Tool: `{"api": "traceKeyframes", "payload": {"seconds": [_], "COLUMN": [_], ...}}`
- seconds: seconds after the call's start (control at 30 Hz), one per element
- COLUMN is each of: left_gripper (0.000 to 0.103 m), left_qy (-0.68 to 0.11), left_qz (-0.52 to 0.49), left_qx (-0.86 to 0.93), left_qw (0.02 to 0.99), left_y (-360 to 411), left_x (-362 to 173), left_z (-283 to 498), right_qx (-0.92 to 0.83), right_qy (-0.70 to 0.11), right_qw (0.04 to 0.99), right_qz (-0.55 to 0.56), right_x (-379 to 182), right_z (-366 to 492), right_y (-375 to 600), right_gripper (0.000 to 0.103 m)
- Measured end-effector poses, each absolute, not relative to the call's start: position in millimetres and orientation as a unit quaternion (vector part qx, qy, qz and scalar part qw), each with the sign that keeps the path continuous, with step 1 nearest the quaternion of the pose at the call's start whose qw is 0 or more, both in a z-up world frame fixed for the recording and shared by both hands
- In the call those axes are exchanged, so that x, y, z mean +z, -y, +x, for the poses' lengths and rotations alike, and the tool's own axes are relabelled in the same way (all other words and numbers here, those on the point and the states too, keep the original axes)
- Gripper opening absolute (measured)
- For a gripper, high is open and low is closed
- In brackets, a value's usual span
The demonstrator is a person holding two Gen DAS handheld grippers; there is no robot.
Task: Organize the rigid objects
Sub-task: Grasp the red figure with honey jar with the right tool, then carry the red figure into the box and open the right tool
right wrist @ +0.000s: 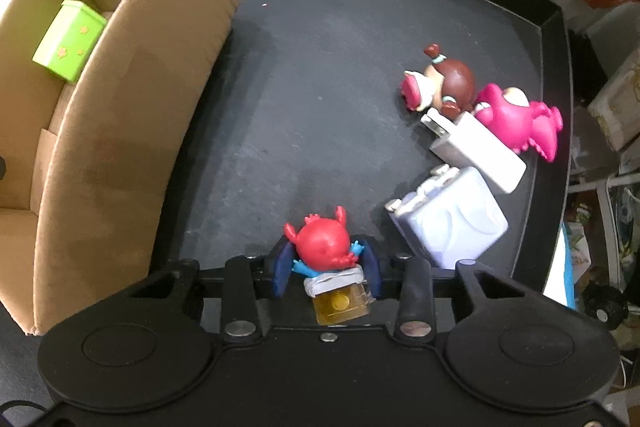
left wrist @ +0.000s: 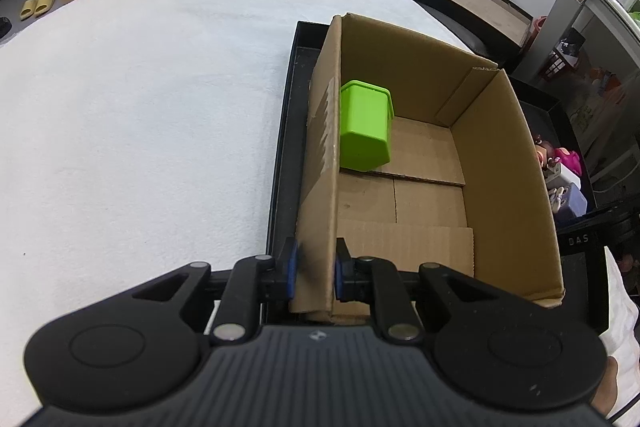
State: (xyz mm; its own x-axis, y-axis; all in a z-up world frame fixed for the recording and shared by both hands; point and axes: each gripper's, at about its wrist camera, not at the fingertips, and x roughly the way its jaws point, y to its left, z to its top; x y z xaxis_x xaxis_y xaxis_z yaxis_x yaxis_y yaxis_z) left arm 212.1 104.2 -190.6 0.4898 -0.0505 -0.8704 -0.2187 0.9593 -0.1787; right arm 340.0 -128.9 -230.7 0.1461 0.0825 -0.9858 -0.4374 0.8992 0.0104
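Observation:
An open cardboard box (left wrist: 500, 167) stands in a black tray (left wrist: 286, 147) and holds a lime-green lidded container (left wrist: 365, 127) against its left wall. My left gripper (left wrist: 315, 259) is shut on the near end of that left wall, one blue pad on each side. In the right wrist view the green container (right wrist: 68, 41) shows orange stars. My right gripper (right wrist: 326, 259) points down at the tray floor (right wrist: 340, 47). Its blue pads press a red crab-like figure (right wrist: 322, 243) on a white and amber base (right wrist: 340, 303).
At the tray's right side lie a brown-haired doll (right wrist: 444, 83), a pink figure (right wrist: 520, 119), a white charger (right wrist: 476, 147) and a lavender block (right wrist: 452, 219). The tray rests on a white cloth (left wrist: 140, 107). Shelves and clutter stand beyond the right rim.

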Motion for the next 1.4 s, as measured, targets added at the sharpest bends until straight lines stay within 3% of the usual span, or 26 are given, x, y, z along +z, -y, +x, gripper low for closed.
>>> {"api": "traceKeyframes", "payload": {"seconds": [0.3, 1.03, 1.4], "left_gripper": [0.015, 0.014, 0.014], "left_qy": [-0.503, -0.495, -0.494], "left_qz": [-0.128, -0.105, -0.113], "left_qx": [0.052, 0.049, 0.044], "left_qw": [0.853, 0.861, 0.861], "left_y": [-101, -91, -95], "left_x": [-191, -182, -183], "left_z": [212, 205, 205], "right_qx": [0.181, 0.214, 0.243], "right_qy": [-0.619, -0.536, -0.525], "right_qw": [0.751, 0.815, 0.812], "right_qz": [-0.144, -0.058, -0.083], "right_x": [-216, -104, -94], "right_z": [339, 331, 333], "right_y": [129, 109, 68], "right_gripper": [0.037, 0.036, 0.036]}}
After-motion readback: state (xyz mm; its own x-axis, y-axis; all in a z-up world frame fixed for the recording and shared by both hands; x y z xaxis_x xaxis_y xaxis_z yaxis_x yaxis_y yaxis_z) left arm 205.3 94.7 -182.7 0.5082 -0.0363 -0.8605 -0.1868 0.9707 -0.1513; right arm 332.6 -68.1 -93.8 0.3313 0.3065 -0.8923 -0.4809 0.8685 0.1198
